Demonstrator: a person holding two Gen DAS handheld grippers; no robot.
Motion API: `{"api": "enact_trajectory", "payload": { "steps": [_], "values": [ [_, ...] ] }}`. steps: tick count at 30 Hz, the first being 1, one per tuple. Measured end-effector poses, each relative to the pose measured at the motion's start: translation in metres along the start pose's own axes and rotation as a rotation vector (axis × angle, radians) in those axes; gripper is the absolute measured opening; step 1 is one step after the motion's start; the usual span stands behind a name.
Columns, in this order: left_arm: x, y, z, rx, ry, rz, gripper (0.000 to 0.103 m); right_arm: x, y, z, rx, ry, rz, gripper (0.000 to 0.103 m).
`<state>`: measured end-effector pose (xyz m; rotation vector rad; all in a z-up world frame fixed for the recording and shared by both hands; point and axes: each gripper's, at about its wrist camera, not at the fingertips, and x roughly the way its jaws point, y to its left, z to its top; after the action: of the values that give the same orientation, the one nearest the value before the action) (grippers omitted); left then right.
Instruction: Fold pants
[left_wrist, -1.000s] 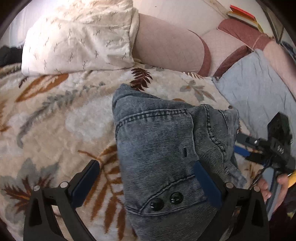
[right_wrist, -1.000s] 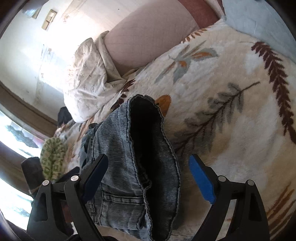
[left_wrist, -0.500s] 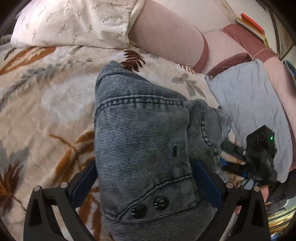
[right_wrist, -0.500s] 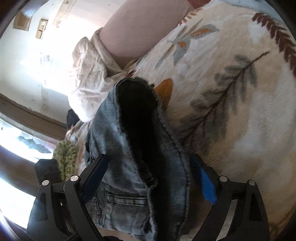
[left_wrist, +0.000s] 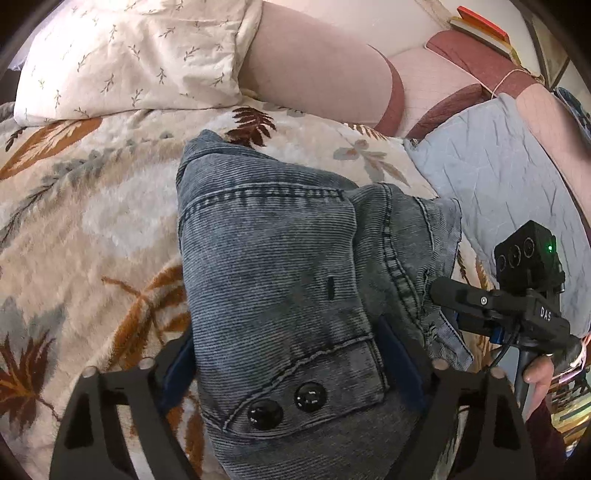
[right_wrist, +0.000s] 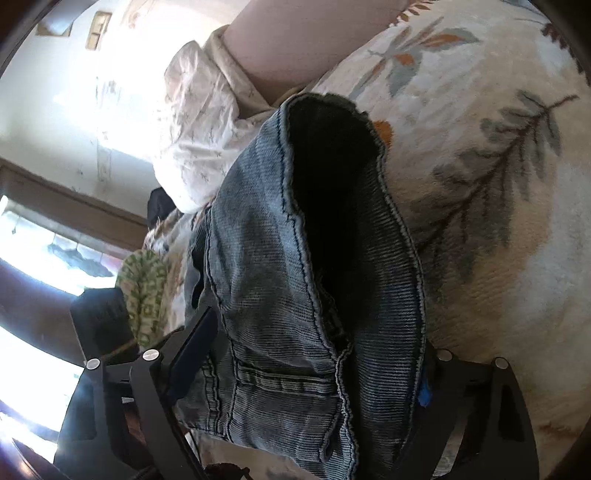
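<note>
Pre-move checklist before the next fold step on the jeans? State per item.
1. Left gripper on the jeans: ok, denim with two buttons fills the space between the fingers.
2. Right gripper on the jeans: ok, denim sits between both fingers.
3. Grip actually clamped tight on either side: cannot tell.
4. Blanket ahead free of other things: ok, only the leaf-print surface shows.
5. Jeans lying flat: not ok, the fabric is bunched, and the opening gapes.
6. Pillow apart from the jeans: ok.
</note>
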<state>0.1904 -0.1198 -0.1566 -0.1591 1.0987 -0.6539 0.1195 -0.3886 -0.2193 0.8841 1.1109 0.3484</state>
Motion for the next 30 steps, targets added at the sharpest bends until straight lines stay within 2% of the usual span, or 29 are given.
{"api": "enact_trajectory", "payload": {
  "steps": [2,5,7,10,15,19,23,30],
  "values": [
    [-0.001,-0.001,-0.001,0.006,-0.007,0.004,0.084,0.001,0.0,-0.001,0.0,0.001,0.007,0.083],
    [-0.004,-0.003,-0.002,0.005,-0.016,0.02,0.078,0.0,-0.002,-0.002,-0.011,0.007,-0.007,0.071],
    [-0.007,-0.005,-0.002,0.014,-0.026,0.023,0.073,0.002,0.001,-0.002,-0.017,0.015,-0.006,0.057],
    [-0.011,-0.004,-0.001,0.014,-0.034,0.026,0.067,0.002,0.009,-0.003,-0.038,0.011,-0.007,0.043],
    [-0.02,0.001,0.0,-0.003,-0.047,0.016,0.061,-0.002,0.028,-0.005,-0.089,-0.021,0.0,0.038],
    [-0.04,0.002,0.004,0.011,-0.091,0.067,0.061,-0.002,0.046,-0.008,-0.132,-0.03,0.023,0.036],
    [-0.071,0.013,0.007,0.005,-0.138,0.076,0.061,0.001,0.071,-0.014,-0.177,-0.043,0.046,0.036],
    [-0.119,0.031,-0.006,0.051,-0.211,0.184,0.061,0.013,0.108,-0.026,-0.22,-0.055,0.126,0.036]
  ]
}}
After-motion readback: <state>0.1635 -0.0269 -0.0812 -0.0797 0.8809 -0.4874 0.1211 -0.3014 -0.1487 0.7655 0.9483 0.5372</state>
